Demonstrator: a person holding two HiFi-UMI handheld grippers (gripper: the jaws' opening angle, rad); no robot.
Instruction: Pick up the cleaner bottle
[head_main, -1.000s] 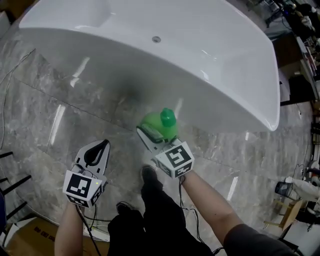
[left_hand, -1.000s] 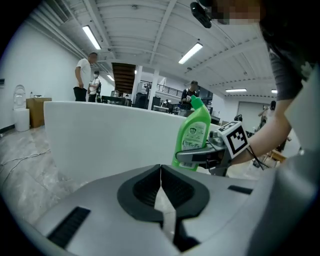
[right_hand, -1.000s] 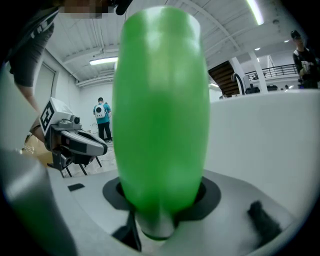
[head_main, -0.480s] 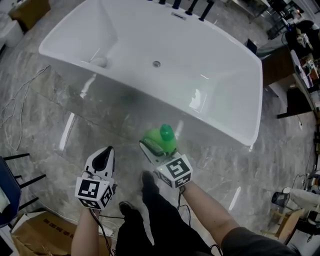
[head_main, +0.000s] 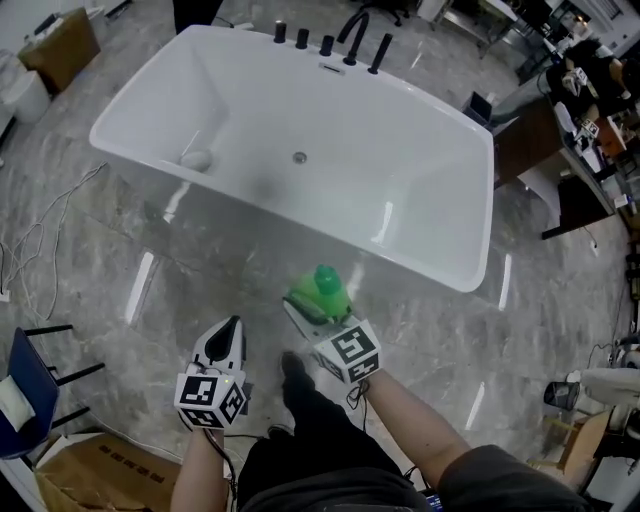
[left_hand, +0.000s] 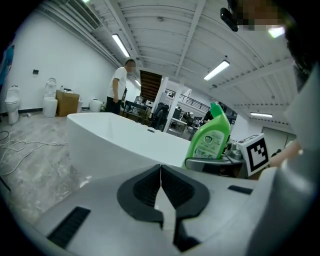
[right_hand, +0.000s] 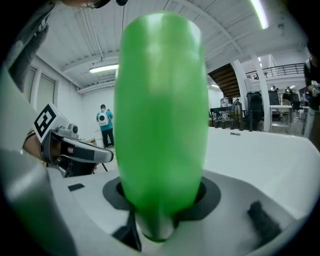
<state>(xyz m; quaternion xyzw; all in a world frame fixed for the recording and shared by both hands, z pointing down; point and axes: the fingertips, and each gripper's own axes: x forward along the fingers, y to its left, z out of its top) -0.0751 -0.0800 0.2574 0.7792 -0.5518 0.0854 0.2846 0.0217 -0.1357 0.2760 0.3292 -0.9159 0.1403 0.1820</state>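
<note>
You had the green cleaner bottle (head_main: 322, 285) clamped upright in your right gripper (head_main: 310, 312), just short of the bathtub's near rim (head_main: 400, 262). Your left gripper (head_main: 230, 335) hung empty, jaws together, over open floor (head_main: 110, 270).

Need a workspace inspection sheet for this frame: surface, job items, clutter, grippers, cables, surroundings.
Surface: glossy grey marble floor.
Job's things: green cleaner bottle, upright, held up in front of the tub.
Clutter: cardboard boxes and blue chair at left.
Grippers: right gripper shut on the bottle; left gripper jaws together, empty.
Cables: white cable loose on floor; black leads under the grippers.
Surroundings: white bathtub, black taps at far rim; desks at right; person beyond the tub.
</note>
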